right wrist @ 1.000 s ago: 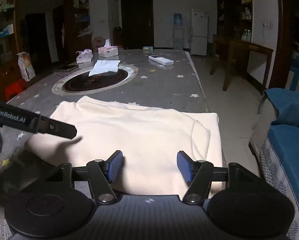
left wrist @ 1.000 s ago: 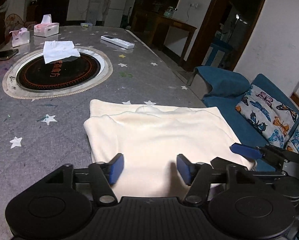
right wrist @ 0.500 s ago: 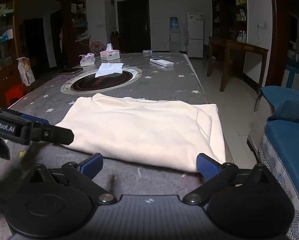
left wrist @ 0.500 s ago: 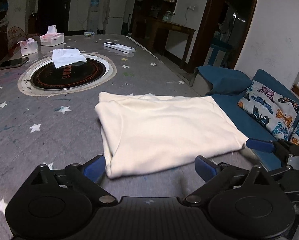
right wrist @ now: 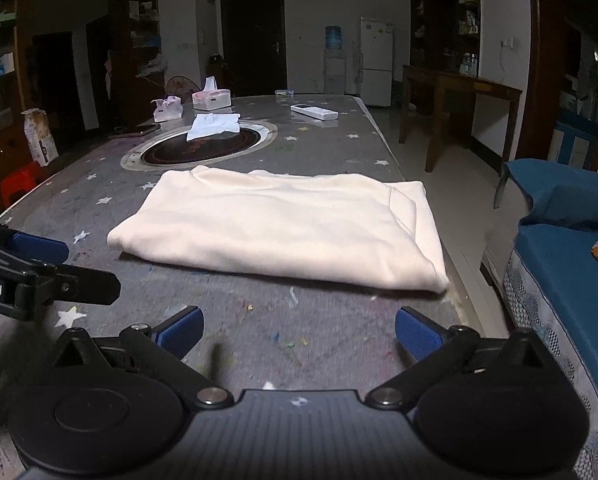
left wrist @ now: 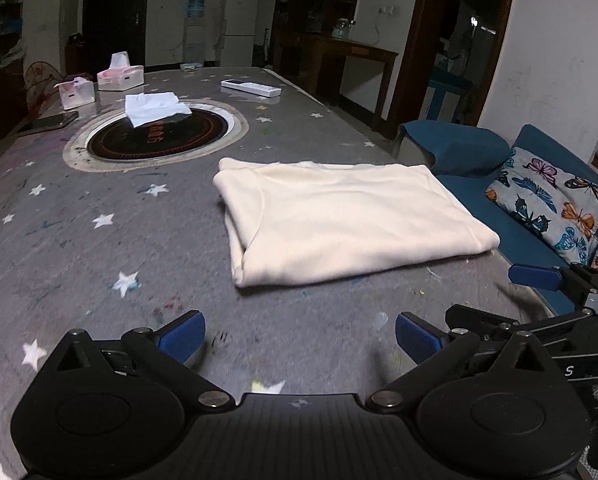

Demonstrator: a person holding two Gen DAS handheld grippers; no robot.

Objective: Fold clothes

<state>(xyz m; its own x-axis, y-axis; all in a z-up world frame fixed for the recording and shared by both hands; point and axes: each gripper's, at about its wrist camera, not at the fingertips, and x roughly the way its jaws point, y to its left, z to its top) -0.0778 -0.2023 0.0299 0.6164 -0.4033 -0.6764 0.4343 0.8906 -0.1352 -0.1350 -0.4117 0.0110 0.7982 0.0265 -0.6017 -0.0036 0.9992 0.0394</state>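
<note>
Since both the left gripper [left wrist: 297, 334] and the right gripper [right wrist: 297, 332] stand wide apart with nothing between them, the cream garment [left wrist: 347, 220] lies free on the grey table [left wrist: 79, 248], a folded rectangle running side to side. It looks soft and light; its 2 near corners seem best for gripping.

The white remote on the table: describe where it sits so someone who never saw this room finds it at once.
Start from the long grey star-patterned table and its round black cooktop. Beyond the cooktop, toward the far right edge near the fridge end, lies the remote. It is a flat, slim, hard white bar, unlike the soft tissue and boxy tissue holders left of it.
</note>
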